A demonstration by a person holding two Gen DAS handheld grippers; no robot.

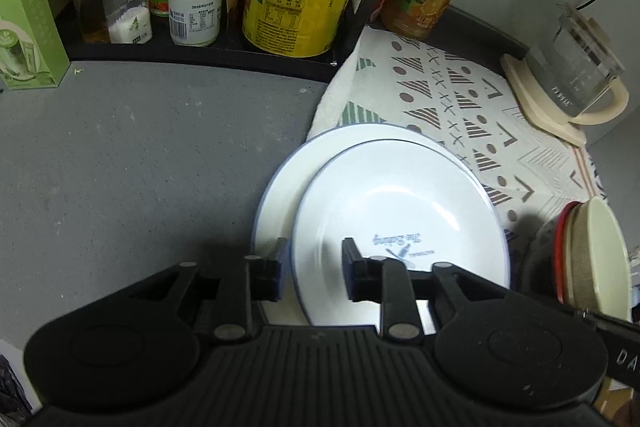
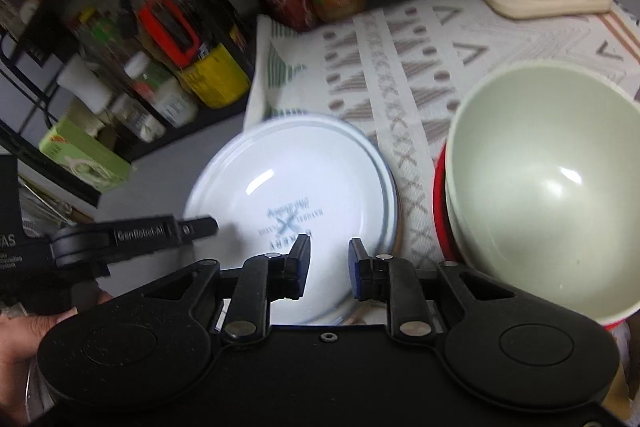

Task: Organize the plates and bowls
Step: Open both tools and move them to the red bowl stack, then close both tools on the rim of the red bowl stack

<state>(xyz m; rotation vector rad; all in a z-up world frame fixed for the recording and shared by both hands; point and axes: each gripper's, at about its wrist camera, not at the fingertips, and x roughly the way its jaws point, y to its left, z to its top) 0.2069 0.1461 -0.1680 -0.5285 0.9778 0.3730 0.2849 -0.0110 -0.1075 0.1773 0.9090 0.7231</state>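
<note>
Two white plates with blue rims lie stacked, the upper plate (image 1: 400,219) shifted right on the lower plate (image 1: 276,195); both half rest on a patterned mat (image 1: 448,95). My left gripper (image 1: 314,267) is open, and the upper plate's near-left rim runs between its fingers. In the right wrist view the plate stack (image 2: 292,187) lies ahead of my right gripper (image 2: 329,267), which is open and empty over the near rim. A cream bowl (image 2: 540,187) nested in a red bowl (image 2: 440,195) sits right of the plates. The left gripper's finger (image 2: 192,227) reaches over the stack's left edge.
A black rack (image 1: 240,55) with bottles and jars stands at the back, with a green box (image 1: 28,27) at its left. A glass kettle (image 1: 572,67) on a cream base sits at the back right of the mat. Bare grey counter (image 1: 140,155) lies to the left. A hand (image 2: 24,331) shows.
</note>
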